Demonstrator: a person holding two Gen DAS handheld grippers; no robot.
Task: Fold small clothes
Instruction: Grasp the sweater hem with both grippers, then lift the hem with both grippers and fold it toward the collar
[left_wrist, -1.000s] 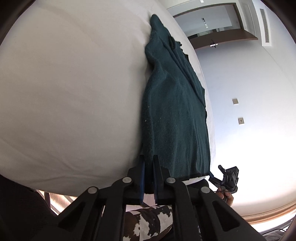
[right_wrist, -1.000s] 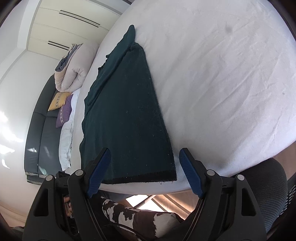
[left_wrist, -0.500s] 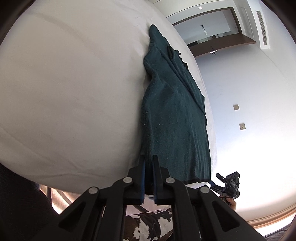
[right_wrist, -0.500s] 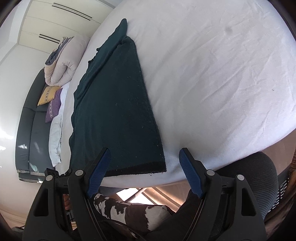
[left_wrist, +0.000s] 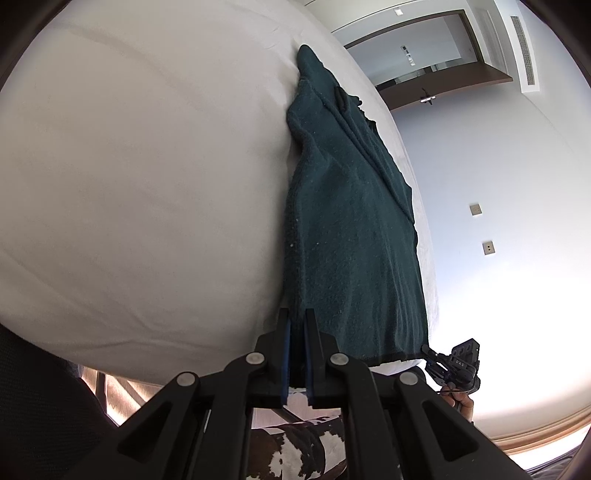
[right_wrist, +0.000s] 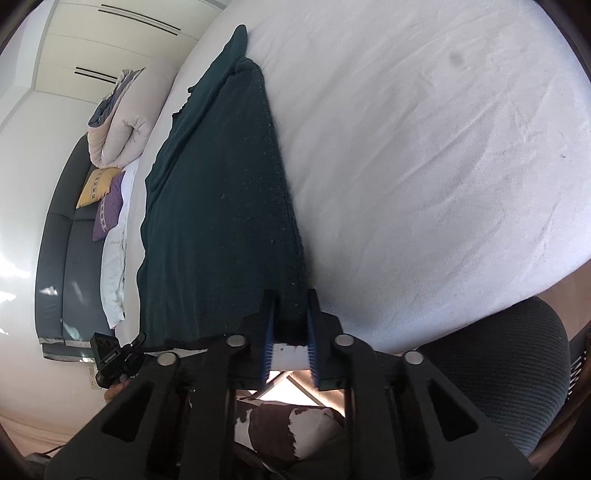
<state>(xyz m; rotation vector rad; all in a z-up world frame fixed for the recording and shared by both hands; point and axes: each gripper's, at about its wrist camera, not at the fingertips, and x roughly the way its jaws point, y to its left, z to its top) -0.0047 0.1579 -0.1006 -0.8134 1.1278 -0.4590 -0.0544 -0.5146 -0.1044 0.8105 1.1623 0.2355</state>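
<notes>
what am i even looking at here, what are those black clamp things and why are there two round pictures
No robot here: a person holds a hand-held two-finger gripper in each hand. Each gripper carries a fisheye camera that looks along its fingers, which is why the pictures are round and bent.

One picture is from the left gripper, the other from the right gripper. The black bars with blue pads at the bottom are the fingers.

On the white bed lies a dark green garment, stretched out lengthwise. The left gripper is shut on one near corner of it. The right gripper has closed around the other near corner, with cloth between its pads.

Each camera also catches the other gripper, small and to the side. In the right view, a dark sofa with cushions and a rolled duvet stand beyond the bed.
</notes>
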